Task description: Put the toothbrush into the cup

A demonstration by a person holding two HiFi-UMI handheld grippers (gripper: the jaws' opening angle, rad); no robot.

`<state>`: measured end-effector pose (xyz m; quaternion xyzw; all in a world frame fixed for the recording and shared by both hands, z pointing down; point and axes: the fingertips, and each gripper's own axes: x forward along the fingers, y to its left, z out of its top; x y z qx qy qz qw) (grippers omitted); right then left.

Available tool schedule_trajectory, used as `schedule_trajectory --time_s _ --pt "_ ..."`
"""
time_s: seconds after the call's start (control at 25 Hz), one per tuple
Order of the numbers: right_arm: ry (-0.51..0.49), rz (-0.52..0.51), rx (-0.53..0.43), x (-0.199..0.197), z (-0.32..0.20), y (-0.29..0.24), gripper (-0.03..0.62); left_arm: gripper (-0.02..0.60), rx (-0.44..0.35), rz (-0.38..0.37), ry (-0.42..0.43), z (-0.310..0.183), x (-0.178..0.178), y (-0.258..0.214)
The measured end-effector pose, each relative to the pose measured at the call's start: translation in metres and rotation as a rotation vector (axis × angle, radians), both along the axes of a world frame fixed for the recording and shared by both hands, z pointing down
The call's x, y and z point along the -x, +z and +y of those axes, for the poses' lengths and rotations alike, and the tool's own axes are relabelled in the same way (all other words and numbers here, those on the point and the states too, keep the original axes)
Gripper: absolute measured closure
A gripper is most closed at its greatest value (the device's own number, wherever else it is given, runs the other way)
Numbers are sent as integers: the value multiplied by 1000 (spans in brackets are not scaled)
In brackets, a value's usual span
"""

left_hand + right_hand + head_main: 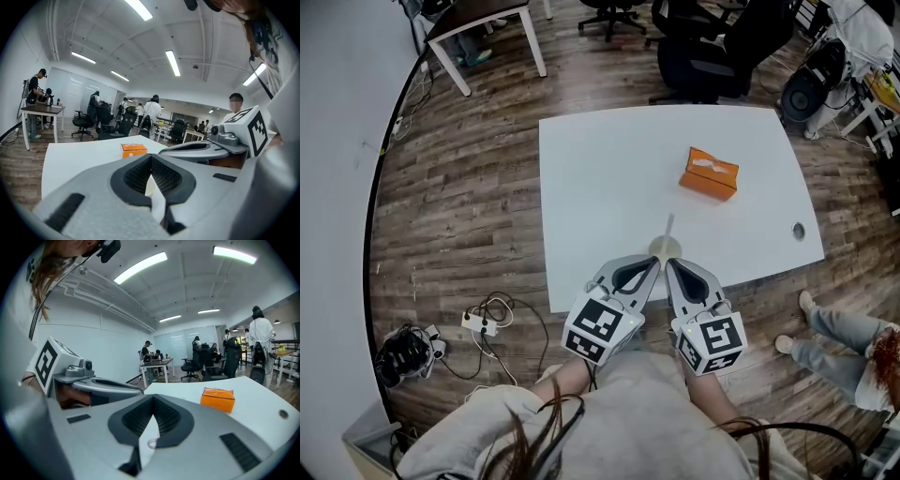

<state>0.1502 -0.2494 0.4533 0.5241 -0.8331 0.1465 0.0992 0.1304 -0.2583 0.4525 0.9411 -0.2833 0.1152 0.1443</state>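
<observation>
A: Both sit side by side at the near edge of the counter: your left tool and your right tool, noses angled in toward each other.

B: And both narrow. On each one the jaws meet at the tips, with only a slit of white counter showing lower down between the pads. Nothing is pinched in either.

A: The cup is just beyond your tips, partly covered by them, about midway along that near edge.

B: The toothbrush is a thin pale stick running from the cup's far rim out across the counter. From overhead I cannot tell whether it stands inside the cup or lies just behind it.

A: Farther out and a little right there's an orange box, well apart from the cup.

B: Near the right edge, a small round fitting is set in the counter.
</observation>
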Motion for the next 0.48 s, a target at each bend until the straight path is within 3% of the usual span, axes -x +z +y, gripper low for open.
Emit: schedule_trajectory --time_s 0.48 --pt "2 -5 6 1 5 -1 577 578 16 3 9 7 0 5"
